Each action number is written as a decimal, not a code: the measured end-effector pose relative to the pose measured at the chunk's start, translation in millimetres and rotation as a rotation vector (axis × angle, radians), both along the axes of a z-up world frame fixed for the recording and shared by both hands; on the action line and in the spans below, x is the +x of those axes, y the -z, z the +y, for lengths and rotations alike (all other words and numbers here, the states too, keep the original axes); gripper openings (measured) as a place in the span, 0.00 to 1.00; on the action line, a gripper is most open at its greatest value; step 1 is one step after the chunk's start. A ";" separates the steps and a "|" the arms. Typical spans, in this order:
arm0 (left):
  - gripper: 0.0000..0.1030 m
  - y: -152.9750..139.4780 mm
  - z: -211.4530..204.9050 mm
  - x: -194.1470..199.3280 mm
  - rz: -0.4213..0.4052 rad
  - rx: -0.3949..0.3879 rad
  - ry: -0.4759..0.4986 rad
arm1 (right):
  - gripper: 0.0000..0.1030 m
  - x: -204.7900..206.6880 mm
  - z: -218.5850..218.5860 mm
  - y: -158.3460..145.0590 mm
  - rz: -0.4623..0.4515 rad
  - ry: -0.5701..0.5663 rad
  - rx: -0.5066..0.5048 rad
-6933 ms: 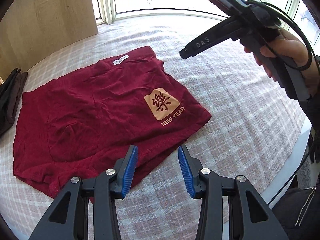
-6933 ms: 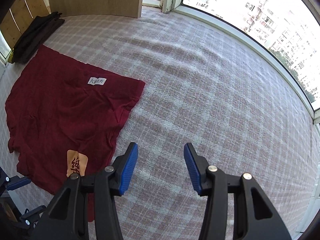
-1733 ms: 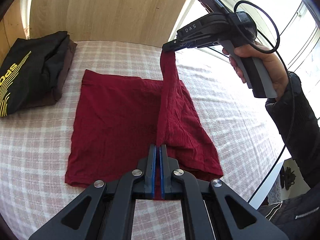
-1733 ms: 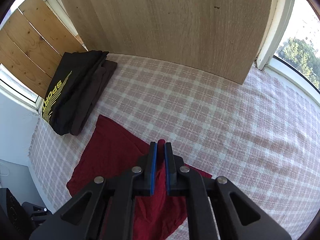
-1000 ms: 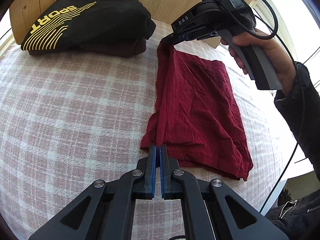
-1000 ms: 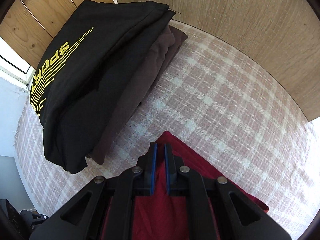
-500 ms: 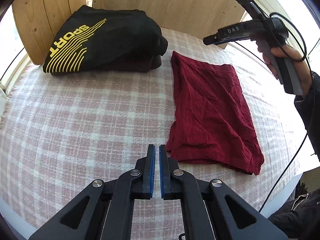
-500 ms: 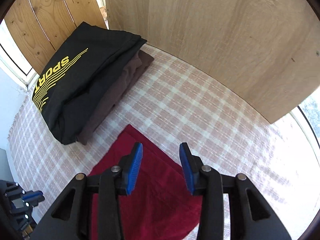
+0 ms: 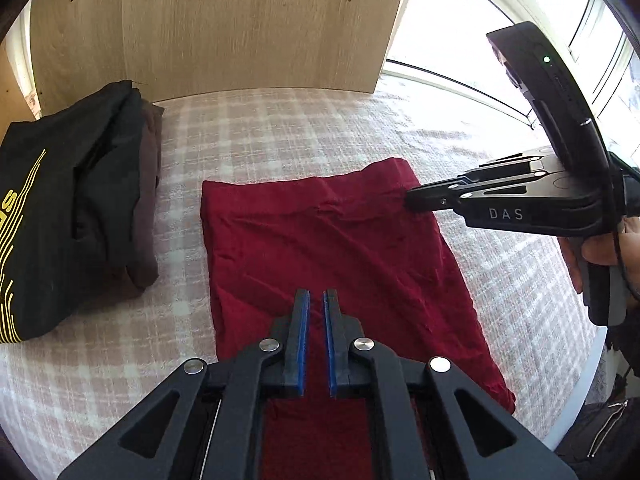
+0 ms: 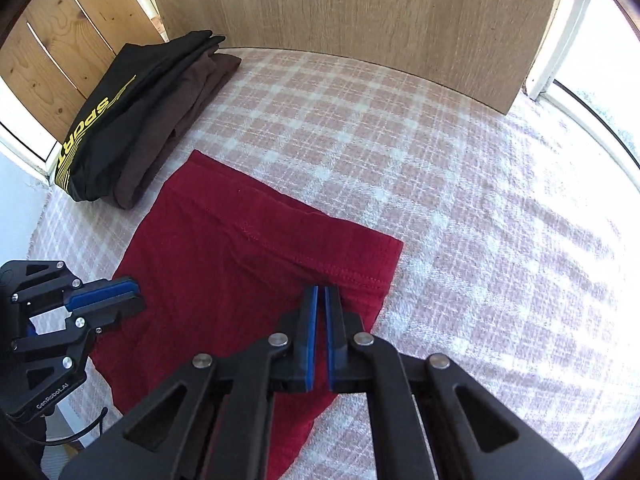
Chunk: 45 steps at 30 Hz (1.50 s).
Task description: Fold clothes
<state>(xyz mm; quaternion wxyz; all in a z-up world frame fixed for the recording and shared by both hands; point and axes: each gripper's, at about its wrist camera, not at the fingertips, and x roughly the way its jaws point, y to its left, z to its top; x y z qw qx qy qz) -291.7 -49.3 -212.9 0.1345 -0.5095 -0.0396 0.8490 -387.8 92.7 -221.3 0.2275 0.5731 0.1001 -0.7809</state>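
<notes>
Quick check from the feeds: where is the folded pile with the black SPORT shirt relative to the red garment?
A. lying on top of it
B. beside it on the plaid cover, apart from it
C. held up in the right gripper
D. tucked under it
B: the black SPORT shirt pile lies beside the red garment, with a strip of plaid cover between them.

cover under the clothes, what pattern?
Pink-and-white plaid cover; clearest in the right wrist view.

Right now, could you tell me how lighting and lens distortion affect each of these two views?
Left wrist view: the window is blown out white, the wooden panel bends with fisheye curvature. Right wrist view: sunlight washes out the checked cloth at right, while the red garment stays evenly lit and sharp.
</notes>
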 end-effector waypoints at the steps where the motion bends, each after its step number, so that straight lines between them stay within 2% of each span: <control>1: 0.07 5.3 -2.4 -3.3 -0.010 -0.010 -0.005 | 0.04 -2.1 -0.9 3.1 -0.003 -0.001 0.007; 5: 0.06 26.5 -12.1 -16.3 -0.051 -0.051 -0.023 | 0.02 -14.2 -0.8 20.9 -0.023 0.002 0.023; 10: 0.06 17.9 -24.8 -5.0 -0.046 -0.053 -0.037 | 0.00 -13.5 7.8 10.1 -0.011 0.008 0.002; 12: 0.08 3.9 -25.9 11.1 -0.029 -0.044 -0.028 | 0.00 -2.2 15.9 -5.4 0.007 0.014 -0.031; 15: 0.11 -14.1 -23.2 38.2 -0.013 -0.020 0.005 | 0.00 35.5 25.9 -24.1 0.000 0.001 -0.060; 19: 0.12 -9.0 -4.6 80.2 -0.066 0.046 0.114 | 0.00 97.9 22.5 -16.6 -0.086 -0.033 -0.095; 21: 0.15 7.5 -1.6 91.6 -0.108 -0.016 0.118 | 0.00 122.5 12.5 -0.1 -0.123 -0.056 -0.073; 23: 0.12 16.1 -10.9 99.1 -0.120 -0.035 0.110 | 0.00 134.8 5.9 17.9 -0.121 -0.055 -0.007; 24: 0.12 19.8 -16.2 102.7 -0.124 -0.042 0.105 | 0.00 137.4 7.6 19.2 -0.103 -0.035 -0.013; 27: 0.07 12.5 -31.8 111.0 -0.131 -0.100 0.081 | 0.00 136.0 17.5 17.8 -0.090 0.033 0.007; 28: 0.07 6.1 -35.6 114.4 -0.120 -0.106 0.080 | 0.00 136.8 20.6 15.7 -0.088 0.052 -0.003; 29: 0.08 -1.9 -36.8 116.4 -0.105 -0.075 0.088 | 0.00 138.8 22.5 12.6 -0.092 0.068 -0.023; 31: 0.08 -18.4 -38.1 119.8 -0.074 0.003 0.110 | 0.00 147.7 18.4 3.8 -0.056 0.081 -0.012; 35: 0.08 -27.4 -10.4 110.3 -0.033 -0.019 0.209 | 0.00 164.1 6.7 -4.9 -0.021 0.110 -0.013; 37: 0.08 -22.8 2.3 97.9 -0.037 -0.003 0.255 | 0.00 169.4 1.6 -3.3 -0.018 0.127 -0.014; 39: 0.00 -11.7 12.2 87.4 -0.056 -0.013 0.299 | 0.00 173.0 -1.8 -0.8 -0.016 0.146 -0.012; 40: 0.00 -5.6 14.0 84.2 -0.071 -0.017 0.306 | 0.00 174.0 -1.6 0.3 -0.015 0.156 -0.012; 43: 0.00 15.2 4.7 77.0 -0.121 -0.057 0.272 | 0.00 175.1 -0.2 8.1 -0.022 0.182 0.005; 45: 0.00 19.0 -8.9 79.5 -0.128 -0.054 0.256 | 0.00 175.1 0.3 15.3 -0.033 0.197 0.025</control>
